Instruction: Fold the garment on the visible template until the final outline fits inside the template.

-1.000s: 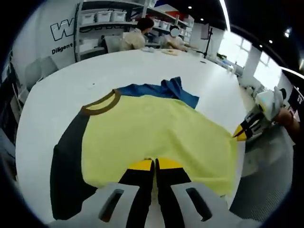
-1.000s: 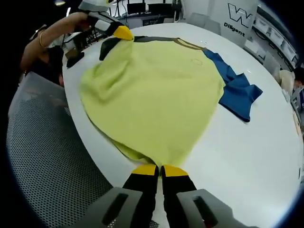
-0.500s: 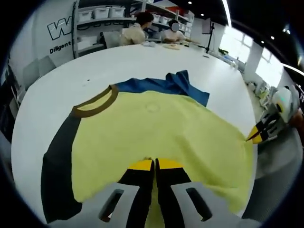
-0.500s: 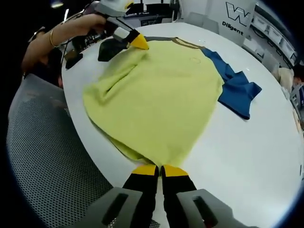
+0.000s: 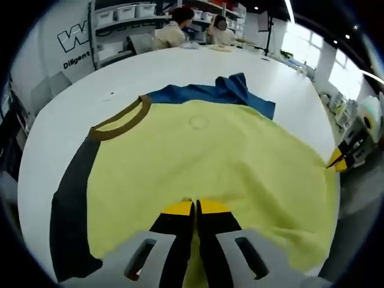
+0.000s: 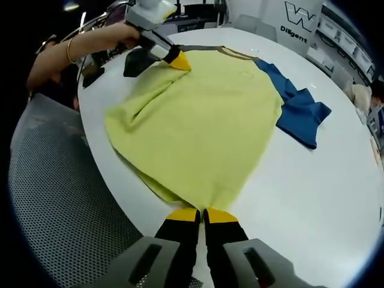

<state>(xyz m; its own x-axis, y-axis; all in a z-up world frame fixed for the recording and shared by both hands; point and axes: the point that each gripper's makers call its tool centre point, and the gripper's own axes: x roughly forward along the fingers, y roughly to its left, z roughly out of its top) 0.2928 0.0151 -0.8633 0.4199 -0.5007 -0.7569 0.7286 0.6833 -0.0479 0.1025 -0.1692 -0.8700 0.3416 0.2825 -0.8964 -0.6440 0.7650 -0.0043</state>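
Yellow shirt (image 5: 204, 162) lies spread on the white table (image 6: 312, 192), its hem pinched in both my closed tools, left tool (image 5: 196, 208) and right tool (image 6: 202, 214), collar at twelve o'clock.

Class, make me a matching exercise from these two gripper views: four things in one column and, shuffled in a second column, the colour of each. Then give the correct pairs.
Things:
1. Body of the garment
2. Collar band
3. Far sleeve
4. Table

Colours:
A. blue
B. white
C. pale yellow
D. brown

Pairs: 1-C, 2-D, 3-A, 4-B

The left gripper and the right gripper each pinch the yellow hem with their jaws shut.
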